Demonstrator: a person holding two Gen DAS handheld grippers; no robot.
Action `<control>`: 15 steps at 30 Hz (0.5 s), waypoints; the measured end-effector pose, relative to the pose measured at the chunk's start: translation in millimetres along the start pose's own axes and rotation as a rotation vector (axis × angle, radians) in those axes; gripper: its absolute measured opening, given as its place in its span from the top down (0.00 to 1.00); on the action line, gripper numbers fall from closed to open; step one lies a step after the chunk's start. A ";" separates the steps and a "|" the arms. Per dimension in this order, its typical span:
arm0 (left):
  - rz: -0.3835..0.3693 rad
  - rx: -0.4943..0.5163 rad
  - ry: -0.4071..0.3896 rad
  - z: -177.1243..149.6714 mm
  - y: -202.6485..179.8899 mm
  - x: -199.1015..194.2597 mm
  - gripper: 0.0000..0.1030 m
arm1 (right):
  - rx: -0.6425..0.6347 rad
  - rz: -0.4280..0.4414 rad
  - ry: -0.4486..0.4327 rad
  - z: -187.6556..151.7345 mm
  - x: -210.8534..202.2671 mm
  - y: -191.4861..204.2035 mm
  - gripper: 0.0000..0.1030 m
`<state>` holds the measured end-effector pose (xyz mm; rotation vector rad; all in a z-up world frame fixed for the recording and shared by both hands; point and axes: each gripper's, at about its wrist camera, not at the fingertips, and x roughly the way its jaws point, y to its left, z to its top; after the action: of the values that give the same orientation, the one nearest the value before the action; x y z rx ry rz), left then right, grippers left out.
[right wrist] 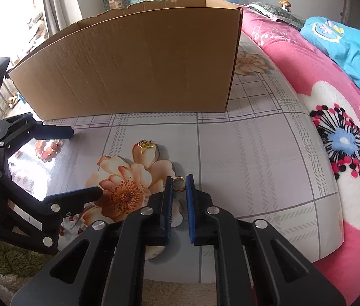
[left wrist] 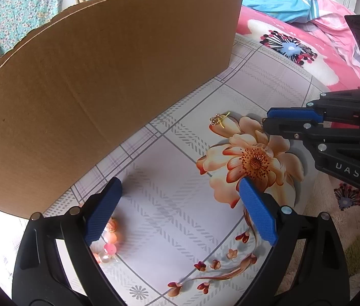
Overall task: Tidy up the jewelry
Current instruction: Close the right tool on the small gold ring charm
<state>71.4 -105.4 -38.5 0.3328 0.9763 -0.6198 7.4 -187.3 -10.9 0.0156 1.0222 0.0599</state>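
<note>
A small gold ring stands on edge right at the tips of the right gripper, caught between its two blue pads, which press in on it from either side. The ring's open face looks back toward the camera, so its axis runs along the gripper's fingers. The jaws stand nearly together, only the ring's width between them, and it sits at their very ends, just above the flowered cloth on the table.

Ahead of that gripper and a little to its left lies a gold charm piece on a printed petal, its thin stem pointing off to one side. Farther left, a bracelet of pink and orange beads rests on the cloth, right under the left gripper.

That left gripper hangs wide open, nothing between its pads, with the beads just beside its left finger. Beyond both grippers stands a big cardboard box, its long wall running crosswise. To the right lies a pink blanket.
</note>
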 end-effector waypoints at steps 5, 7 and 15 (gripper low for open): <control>0.001 -0.007 -0.013 -2.4 1.8 -0.8 0.13 | 0.034 0.012 -0.004 0.8 1.0 -4.2 0.90; 0.001 -0.019 -0.015 -3.4 3.9 -1.9 0.13 | 0.049 0.018 -0.005 1.1 1.4 -6.0 0.90; -0.072 -0.084 -0.097 3.2 18.5 -14.1 0.19 | 0.099 0.051 -0.009 3.0 4.6 -18.0 0.93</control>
<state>79.3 -87.8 -25.1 0.1922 0.9214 -0.6527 13.1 -205.0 -13.9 0.1322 1.0153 0.0559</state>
